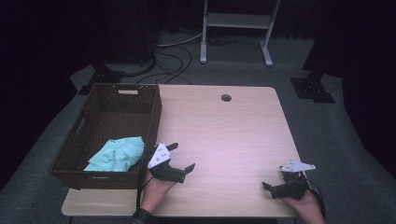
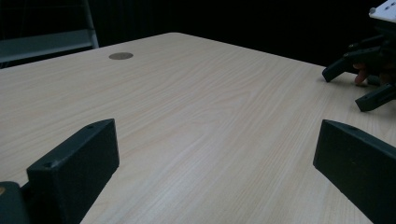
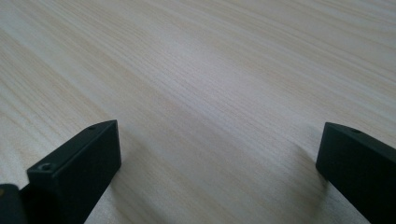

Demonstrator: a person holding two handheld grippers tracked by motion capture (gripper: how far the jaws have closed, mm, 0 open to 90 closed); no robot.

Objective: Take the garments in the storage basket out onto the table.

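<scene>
A brown wicker basket stands on the left part of the light wood table, with a crumpled teal cloth lying in its near end. My left gripper rests just right of the basket's near corner, open with nothing between its jaws. In the left gripper view its jaws stand wide apart over bare wood, and the right gripper shows at the far right with a hand on it. My right gripper sits near the table's front right corner, open and empty. Its jaws spread over bare tabletop.
A round cable hole sits near the table's far edge. Beyond the table stand a white metal frame, loose cables on the grey floor, and black stand bases. The surroundings are dark.
</scene>
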